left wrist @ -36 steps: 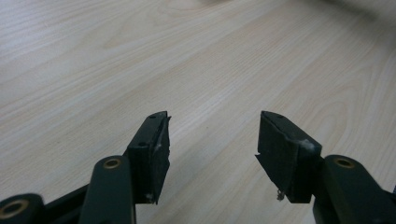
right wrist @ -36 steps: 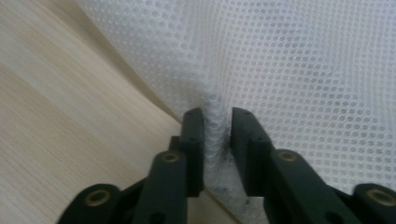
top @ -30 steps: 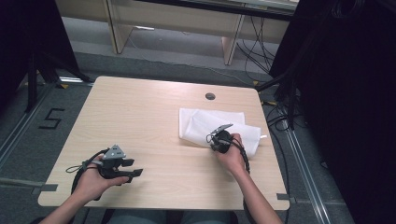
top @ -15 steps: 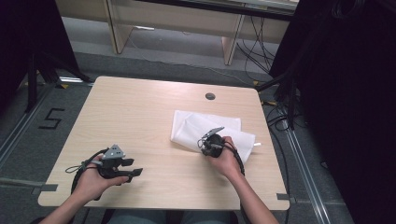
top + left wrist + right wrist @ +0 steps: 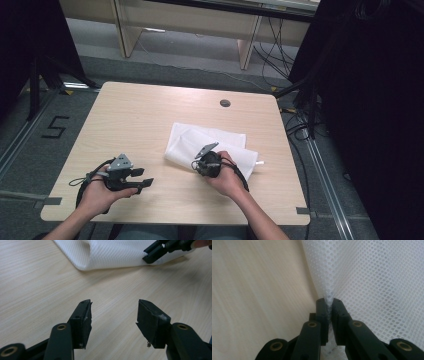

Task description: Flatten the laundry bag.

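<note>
cloth (image 5: pixel 220 142) on table (image 5: pixel 140 115), right of centre

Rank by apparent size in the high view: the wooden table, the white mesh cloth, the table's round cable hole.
1. Wooden table
2. White mesh cloth
3. Round cable hole, clearly the smallest.

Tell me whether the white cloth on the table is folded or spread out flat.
Folded. The white mesh cloth lies doubled over itself, with a rounded fold along its near-left edge, and the right gripper pinches a bunched ridge of it.

Left tool (image 5: pixel 142 181) jaws apart, low over the table, right tool (image 5: pixel 330 302) jaws pinched nearly together
</note>
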### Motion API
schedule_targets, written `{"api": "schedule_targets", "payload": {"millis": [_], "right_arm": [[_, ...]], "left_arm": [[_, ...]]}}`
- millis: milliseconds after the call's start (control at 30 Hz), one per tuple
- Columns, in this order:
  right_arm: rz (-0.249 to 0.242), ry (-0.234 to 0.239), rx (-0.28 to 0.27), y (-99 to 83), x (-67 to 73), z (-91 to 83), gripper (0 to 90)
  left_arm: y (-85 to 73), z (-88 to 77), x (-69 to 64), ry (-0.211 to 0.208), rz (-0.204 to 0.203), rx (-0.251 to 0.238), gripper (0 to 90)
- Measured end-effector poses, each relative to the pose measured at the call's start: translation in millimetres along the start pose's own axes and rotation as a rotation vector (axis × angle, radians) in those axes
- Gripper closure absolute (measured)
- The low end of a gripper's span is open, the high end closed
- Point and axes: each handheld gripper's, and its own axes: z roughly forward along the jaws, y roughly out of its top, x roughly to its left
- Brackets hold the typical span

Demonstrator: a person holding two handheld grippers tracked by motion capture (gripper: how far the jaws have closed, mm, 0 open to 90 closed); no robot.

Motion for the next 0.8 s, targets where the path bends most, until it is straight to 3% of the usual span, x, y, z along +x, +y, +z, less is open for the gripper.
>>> {"api": "schedule_targets", "payload": {"millis": [200, 400, 467, 533, 633, 667, 700, 733, 767, 800], "right_arm": [[-0.071, 0.045, -0.01, 9.0, 19.5, 4.3, 86.1], [-0.156, 0.101, -0.01, 13.3, 42.6, 4.7, 85.5], [-0.161, 0.109, -0.008, 14.0, 47.2, 3.4, 83.3], [-0.189, 0.144, -0.028, 17.6, 51.0, -1.6, 71.8], [-0.115, 0.17, -0.104, 23.2, 45.6, -16.5, 60.0], [-0.115, 0.17, -0.104, 23.2, 45.6, -16.5, 60.0], [-0.065, 0.124, -0.132, 26.9, 34.6, -29.8, 56.0], [-0.065, 0.124, -0.132, 26.9, 34.6, -29.8, 56.0], [-0.041, 0.051, -0.144, 28.3, 19.8, -36.9, 54.3], [-0.003, 0.027, -0.148, 27.9, 8.2, -39.1, 53.3]], "left_arm": [[2.4, -3.0, 0.0, -0.002, 0.005, -0.026, 46.9], [6.3, -7.8, -1.3, 0.031, 0.007, -0.079, 51.7], [6.8, -8.2, -1.4, 0.031, 0.008, -0.087, 52.6], [8.6, -9.9, -4.0, 0.03, 0.024, -0.102, 54.8], [10.6, -9.7, -7.6, 0.005, 0.034, -0.099, 61.8], [10.6, -9.7, -7.6, 0.005, 0.034, -0.099, 64.0], [12.1, -8.5, -10.4, -0.003, 0.041, -0.093, 67.2], [13.4, -7.2, -11.9, -0.01, 0.05, -0.086, 67.2], [14.6, -5.9, -13.1, -0.014, 0.059, -0.078, 71.2], [18.5, -1.7, -16.5, -0.02, 0.082, -0.067, 73.4]]}}
